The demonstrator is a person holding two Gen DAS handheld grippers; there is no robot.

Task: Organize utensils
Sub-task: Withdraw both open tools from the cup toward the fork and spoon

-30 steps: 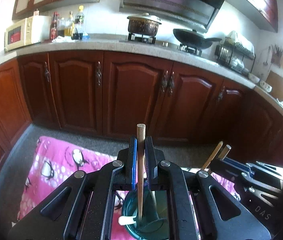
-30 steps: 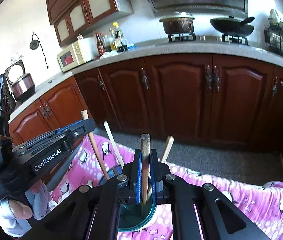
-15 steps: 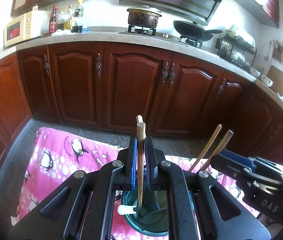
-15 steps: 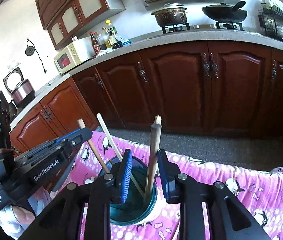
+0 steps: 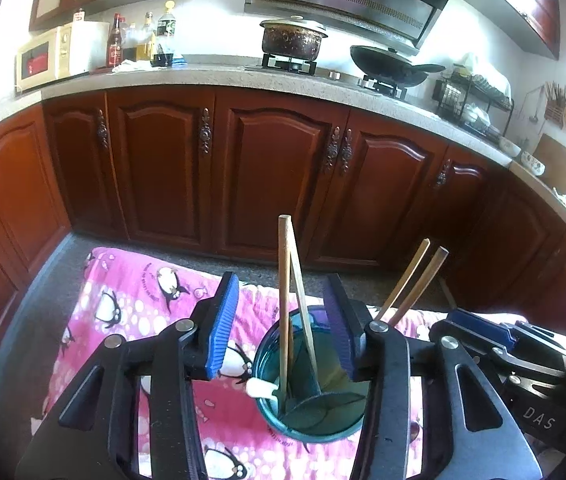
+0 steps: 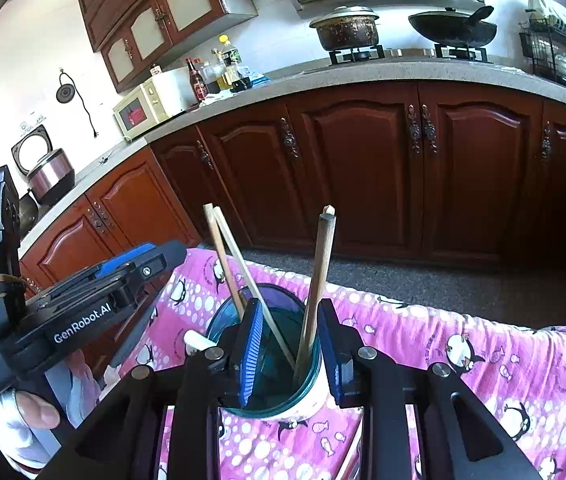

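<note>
A teal cup (image 5: pixel 311 432) stands on a pink penguin cloth (image 5: pixel 135 300). Two light wooden chopsticks (image 5: pixel 285 280) lean in it, free between the pads of my left gripper (image 5: pixel 282 300), whose jaws are opening. A white spoon (image 5: pixel 261 390) rests at the cup's rim. Two more wooden sticks (image 5: pixel 415 280) lean to the right, near my right gripper (image 5: pixel 463 320). In the right wrist view, those sticks (image 6: pixel 319 280) stand in the cup (image 6: pixel 307 396) between the pads of my right gripper (image 6: pixel 290 308), which is opening and touches neither stick. My left gripper (image 6: pixel 155 256) is at the left.
The cloth (image 6: pixel 463 344) covers the table, whose far edge faces dark red kitchen cabinets (image 5: pixel 275 168). A person's hand (image 6: pixel 35 412) holds the left gripper. A counter behind carries a microwave (image 5: pixel 43 60), bottles, a pot (image 5: pixel 293 40) and a wok.
Both grippers were shut on wooden sticks over the cup. Both have opened and let go, so the sticks now lean in the cup. More of the cup shows in both views.
</note>
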